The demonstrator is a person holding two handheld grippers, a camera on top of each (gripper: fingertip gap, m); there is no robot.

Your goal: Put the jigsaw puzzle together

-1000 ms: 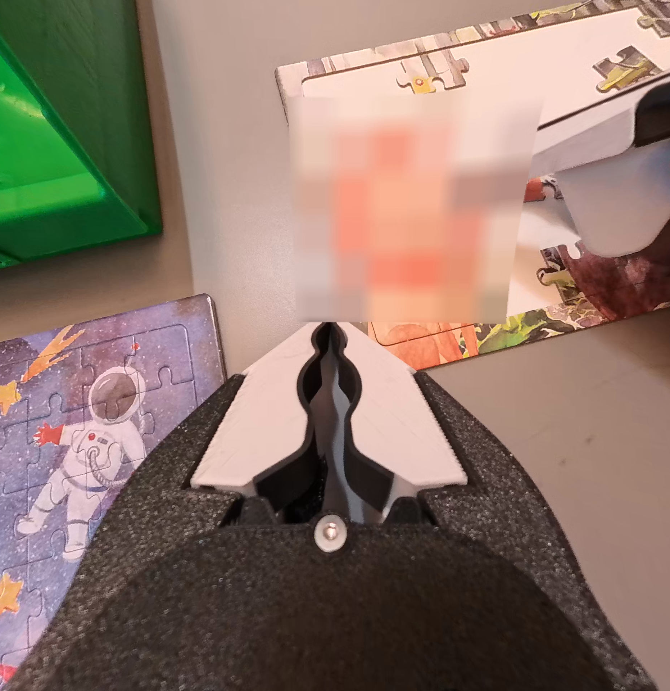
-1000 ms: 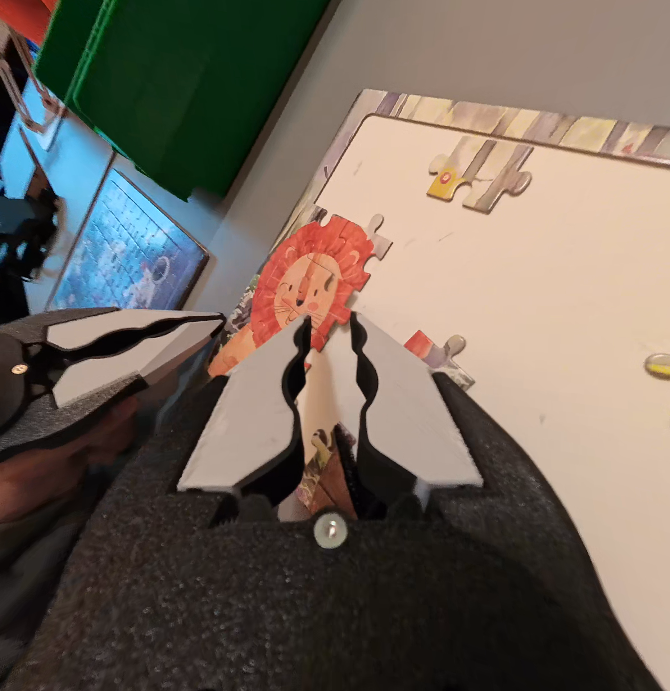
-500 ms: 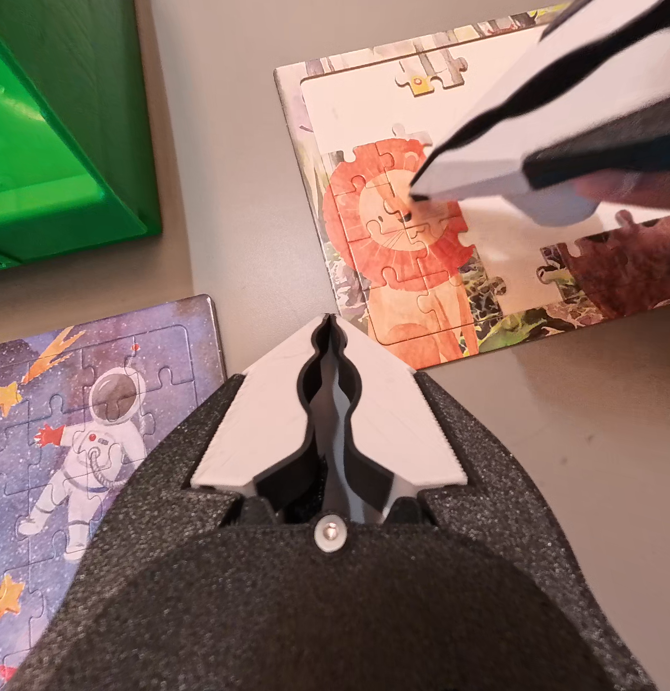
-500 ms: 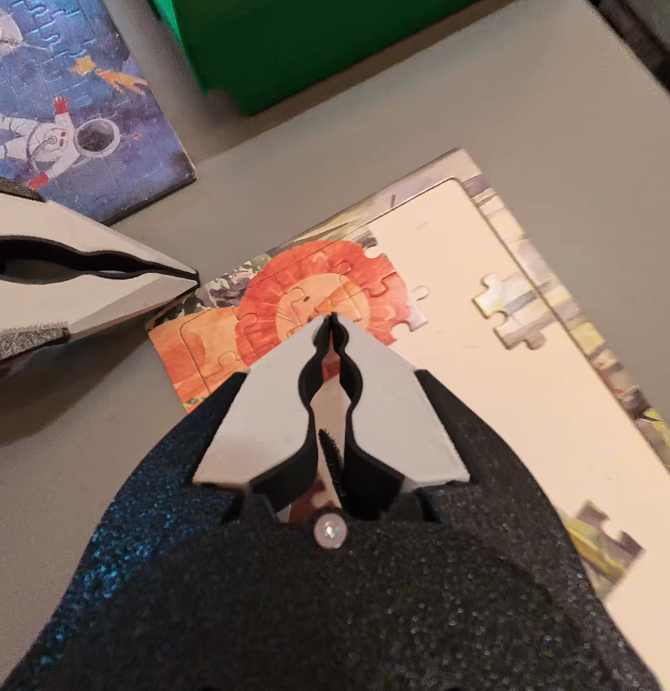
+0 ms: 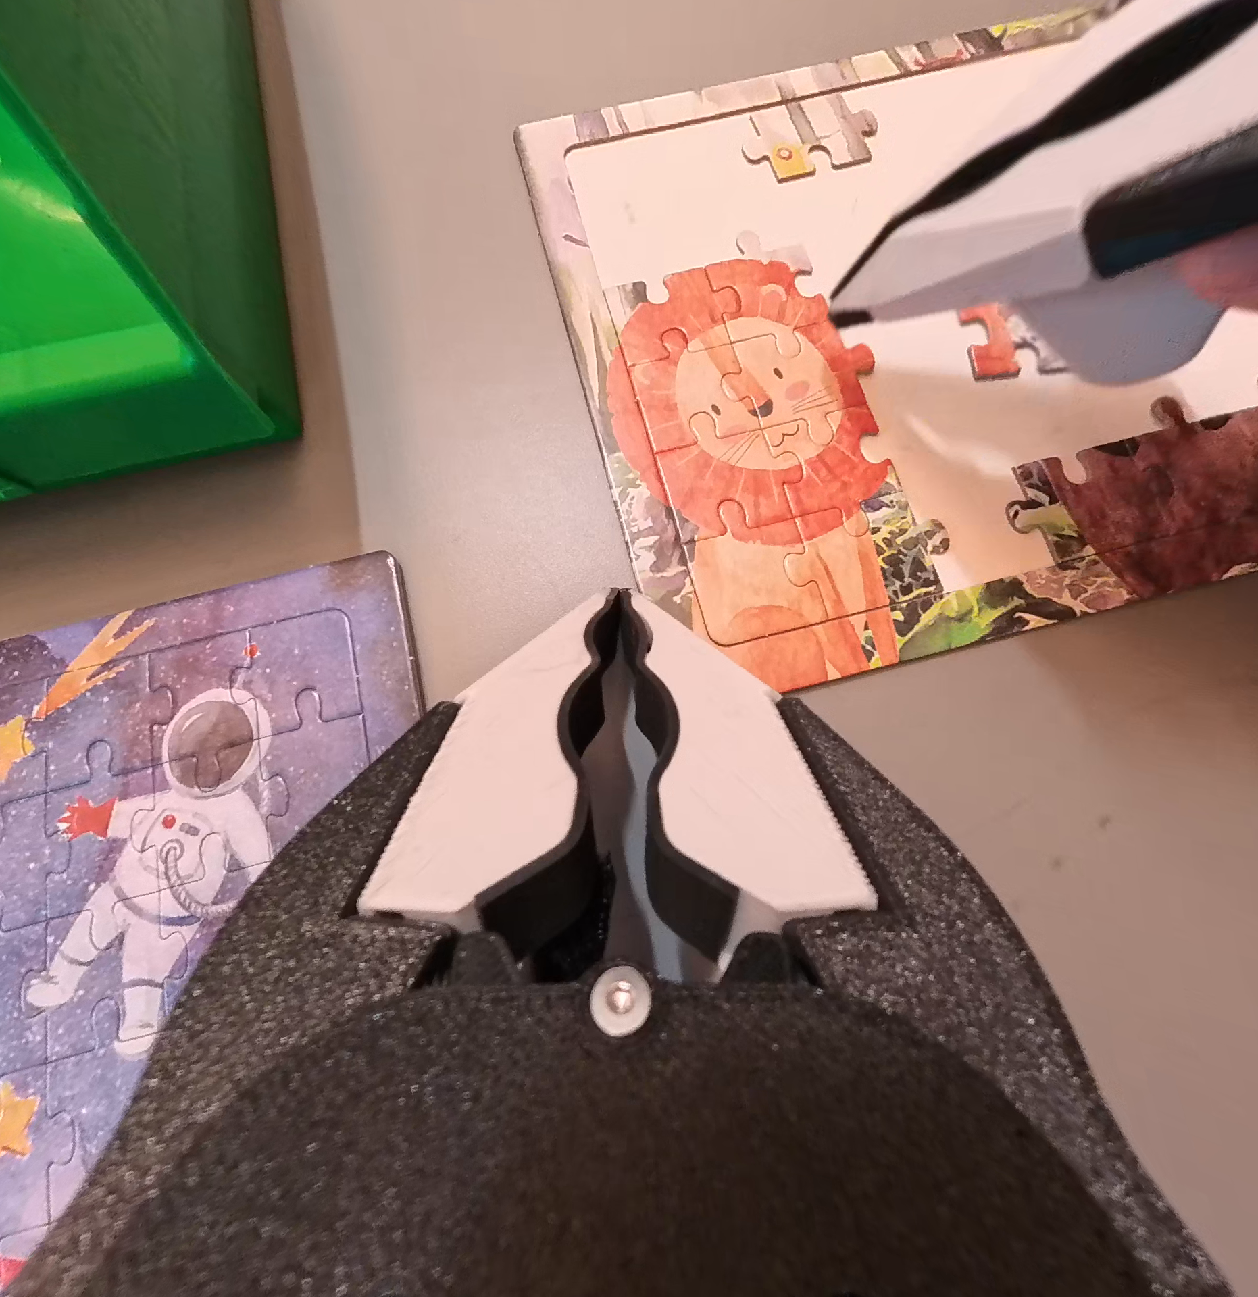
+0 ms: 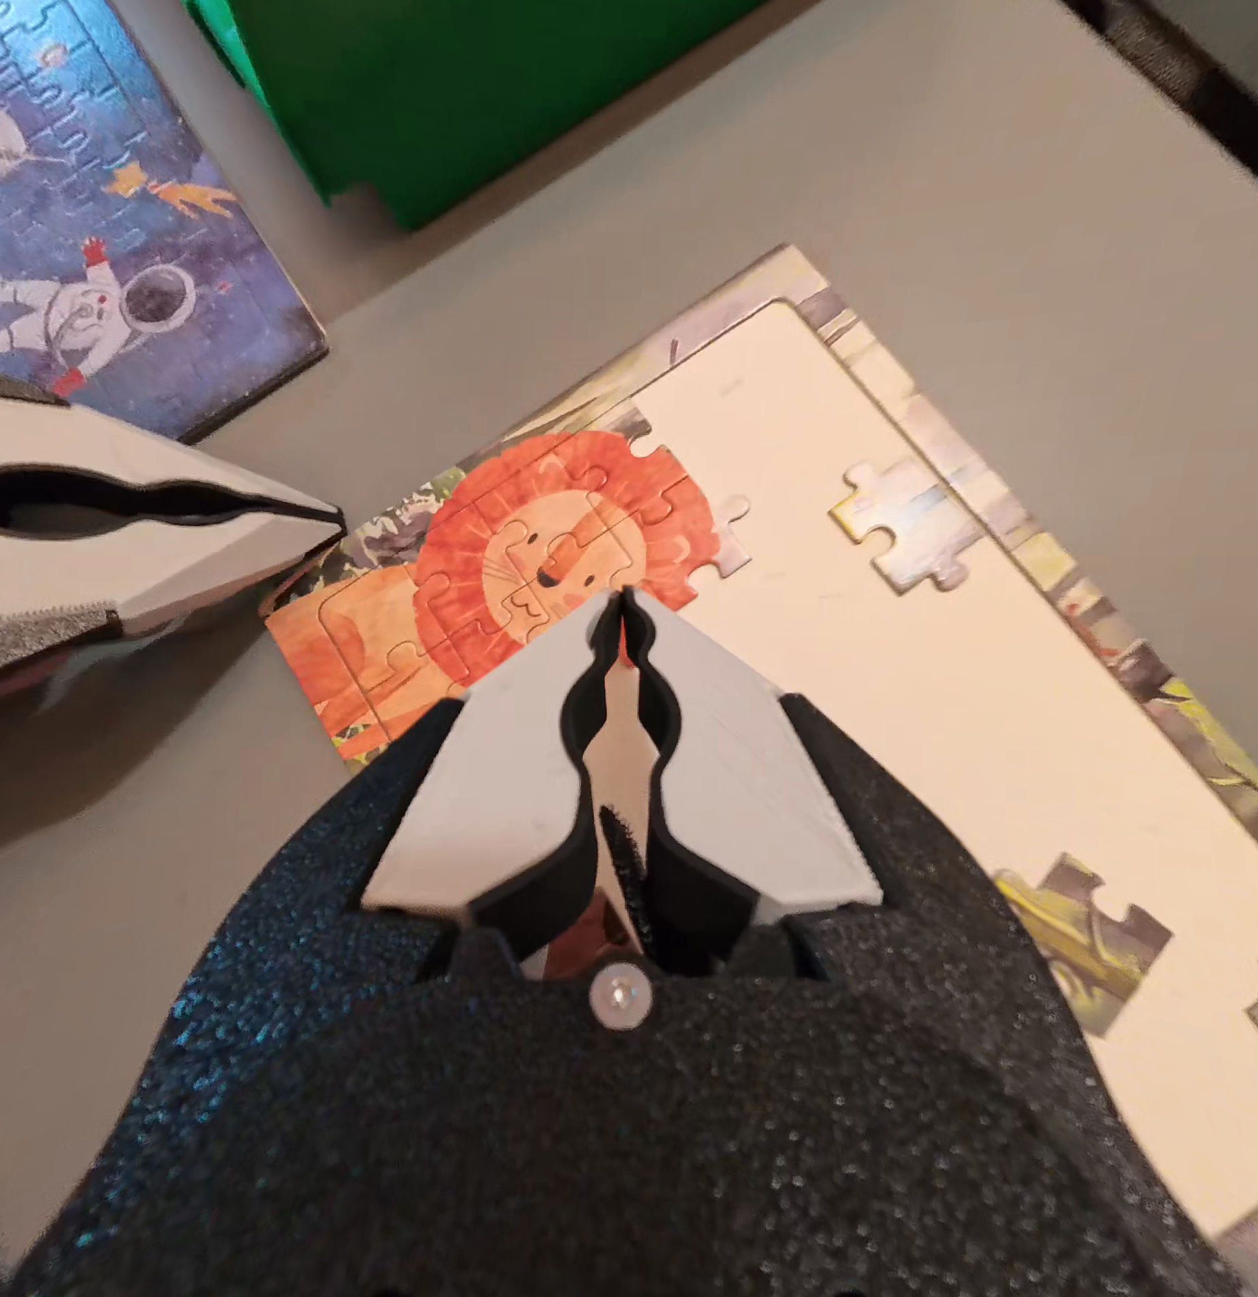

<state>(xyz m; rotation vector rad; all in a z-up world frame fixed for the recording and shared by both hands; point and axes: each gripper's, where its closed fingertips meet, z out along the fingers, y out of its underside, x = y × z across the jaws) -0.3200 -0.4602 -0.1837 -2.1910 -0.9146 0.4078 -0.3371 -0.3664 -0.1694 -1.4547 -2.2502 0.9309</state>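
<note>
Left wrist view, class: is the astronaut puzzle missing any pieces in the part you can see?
No: the visible part of the astronaut puzzle shows an unbroken picture with no gaps.

Soft, warm indoor light is falling from above, leaving the grey tabletop (image 5: pixel 472 351) evenly lit and a little dim toward the corners. The left gripper (image 5: pixel 620 605) is showing sharp in its own view, its black foam grain crisp, while the right gripper (image 5: pixel 851 309) is smearing into motion blur at the upper right and casting a faint shadow over the lion puzzle tray (image 5: pixel 542 175). In the right wrist view the whole picture is looking slightly soft, and the green bin (image 6: pixel 472 91) is blurring at the top edge. Straight edges are bowing outward near the borders of both wide-angle pictures. No harsh glare is showing anywhere.
</note>
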